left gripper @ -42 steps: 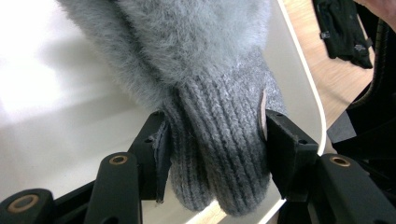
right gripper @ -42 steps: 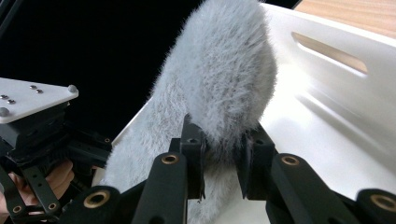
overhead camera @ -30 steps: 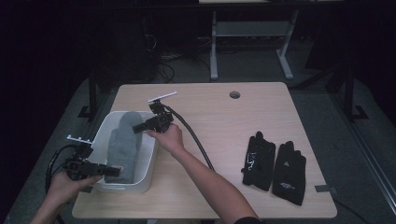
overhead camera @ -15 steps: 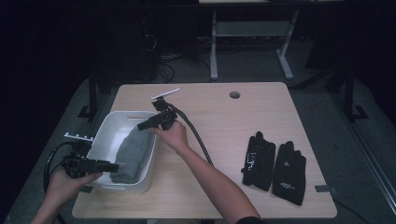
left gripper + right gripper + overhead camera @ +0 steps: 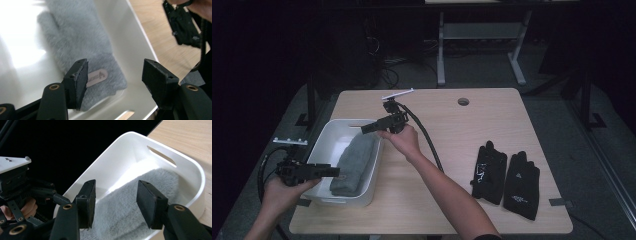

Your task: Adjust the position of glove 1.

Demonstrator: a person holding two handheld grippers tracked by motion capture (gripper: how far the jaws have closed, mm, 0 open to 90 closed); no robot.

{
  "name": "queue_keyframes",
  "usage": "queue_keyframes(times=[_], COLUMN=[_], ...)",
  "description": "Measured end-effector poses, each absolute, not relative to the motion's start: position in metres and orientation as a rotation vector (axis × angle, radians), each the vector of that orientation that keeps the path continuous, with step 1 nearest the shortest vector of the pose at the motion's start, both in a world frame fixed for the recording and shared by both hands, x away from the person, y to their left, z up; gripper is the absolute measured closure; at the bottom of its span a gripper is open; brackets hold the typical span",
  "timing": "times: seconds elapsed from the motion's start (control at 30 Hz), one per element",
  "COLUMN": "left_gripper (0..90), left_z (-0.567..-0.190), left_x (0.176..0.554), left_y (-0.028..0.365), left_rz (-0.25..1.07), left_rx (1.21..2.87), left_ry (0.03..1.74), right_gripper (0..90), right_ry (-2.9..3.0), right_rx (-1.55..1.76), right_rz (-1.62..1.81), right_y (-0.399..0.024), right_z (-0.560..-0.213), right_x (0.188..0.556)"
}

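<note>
The room behind the wooden table (image 5: 452, 125) is too dark to make out. A grey glove (image 5: 354, 162) lies flat in the white bin (image 5: 319, 150), left of centre. The left gripper (image 5: 334, 171) is open above its cuff; the right gripper (image 5: 364, 129), jaws just widening and empty, hangs over the bin's far rim. Two black gloves (image 5: 507, 175) lie lower right.

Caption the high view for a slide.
Grey glove lies in the white bin; both open grippers, left and right, hover above, black gloves waiting aside.
</note>
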State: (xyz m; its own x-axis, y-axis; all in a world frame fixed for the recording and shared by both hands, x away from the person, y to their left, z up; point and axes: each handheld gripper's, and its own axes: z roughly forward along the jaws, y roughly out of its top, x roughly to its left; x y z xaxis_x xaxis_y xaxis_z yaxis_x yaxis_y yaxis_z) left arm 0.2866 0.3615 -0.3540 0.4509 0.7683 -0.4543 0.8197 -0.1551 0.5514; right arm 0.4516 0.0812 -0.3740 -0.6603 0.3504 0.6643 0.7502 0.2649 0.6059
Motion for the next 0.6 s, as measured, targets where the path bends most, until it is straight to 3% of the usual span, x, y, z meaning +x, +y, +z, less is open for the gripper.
queue_keyframes(times=[0.6], left_gripper=[31.1], left_z=[-0.335], left_x=[0.290], left_y=[0.333], left_rz=[-0.092], left_rx=[1.901], left_ry=[1.234], right_gripper=[40.7], right_ry=[-2.082], right_rx=[-1.000], right_rz=[-1.442], right_y=[0.045], right_z=[-0.358], right_x=[0.453])
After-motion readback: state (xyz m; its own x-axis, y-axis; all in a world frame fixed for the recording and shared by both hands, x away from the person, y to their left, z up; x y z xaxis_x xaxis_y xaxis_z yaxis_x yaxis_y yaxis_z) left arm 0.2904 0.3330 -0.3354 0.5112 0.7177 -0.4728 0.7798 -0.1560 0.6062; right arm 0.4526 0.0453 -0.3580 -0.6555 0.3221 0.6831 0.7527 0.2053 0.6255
